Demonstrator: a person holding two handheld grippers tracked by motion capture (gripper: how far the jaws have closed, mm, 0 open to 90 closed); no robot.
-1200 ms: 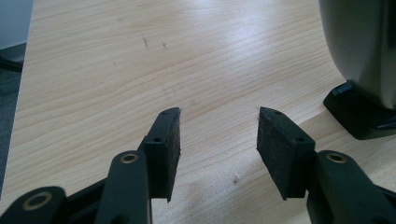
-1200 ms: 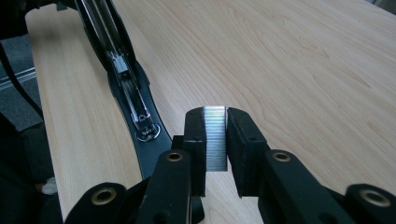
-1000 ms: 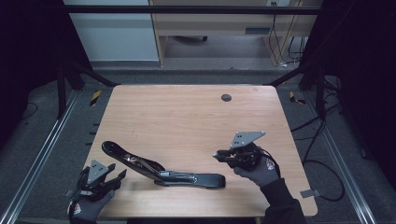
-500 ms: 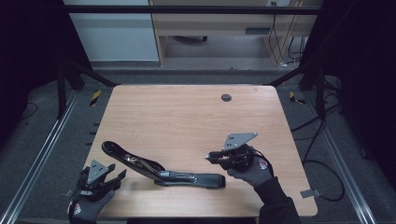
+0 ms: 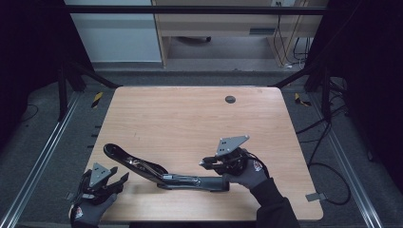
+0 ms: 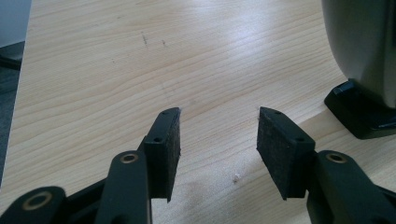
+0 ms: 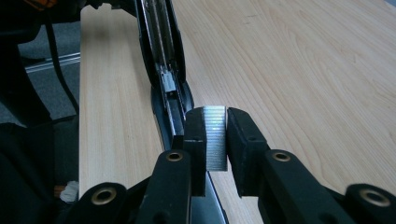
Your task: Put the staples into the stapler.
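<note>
Stapler (image 5: 161, 172): black, long-armed, opened out flat on the worktop (image 5: 190, 123). Long axis runs from the left claw's side to the right claw's side; the raised, rounded end points toward the left claw, the flat open end toward the right claw. In the right gripper view its open metal channel (image 7: 161, 56) runs straight away from the claw tips.

Strip of staples (image 7: 215, 135): silver, ribbed, upright between the pads of the right claw, just above the near end of the stapler's channel.

Right claw (image 5: 205, 164): pinching the strip of staples, one pad on each flat side; sits at the stapler's flat end, pointing along the stapler toward the left claw.

Left claw (image 5: 119, 176): spread, nothing between its pads; bare worktop lies ahead of it in the left gripper view (image 6: 218, 135). Stapler's rounded end is just beside it, off to its right, not touching.

Round dark grommet (image 5: 230, 99): far side of the worktop, well apart from both claws.
</note>
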